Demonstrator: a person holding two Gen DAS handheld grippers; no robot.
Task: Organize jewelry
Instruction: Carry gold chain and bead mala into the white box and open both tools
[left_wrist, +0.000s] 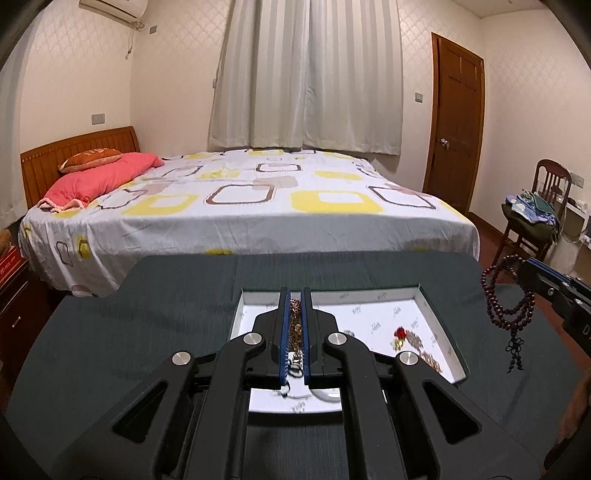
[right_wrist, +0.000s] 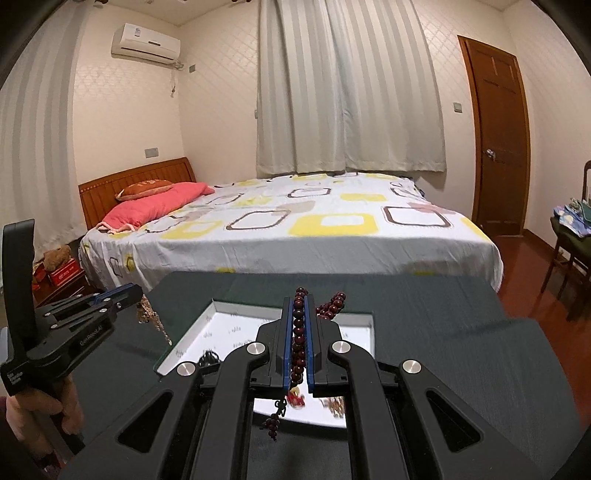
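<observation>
Item one: left gripper (left_wrist: 295, 295), jaws drawn narrow and clamped on a gold chain (left_wrist: 294, 325), which runs lengthwise between the blue pads and hangs below them over the tray (left_wrist: 439, 314). From the right wrist view the same chain (right_wrist: 151, 317) dangles in a loose vertical strand off the tray's left edge.

Item two: right gripper (right_wrist: 300, 295), jaws likewise pinched tight, holding a dark red bead strand (right_wrist: 298, 332). Its long axis lies along the fingers; spare loops spill past the tips and a knotted tassel (right_wrist: 275, 421) hangs under the jaws. From the left wrist view the beads (left_wrist: 511, 306) droop in several loops beyond the tray's right edge.

Item three: shallow white-lined tray, set near the middle of the dark green table (left_wrist: 129, 314). Still lying in it: a small red-and-gold piece (left_wrist: 400, 334) and a beaded piece (left_wrist: 430, 356) toward the near right corner.

Relation that counts: each held strand hangs straight down from its claw, clear of the tray floor. Judged stage: both pieces lifted, destination not visible. The left hand stands nearer the tray's left edge, the right nearer its right.
</observation>
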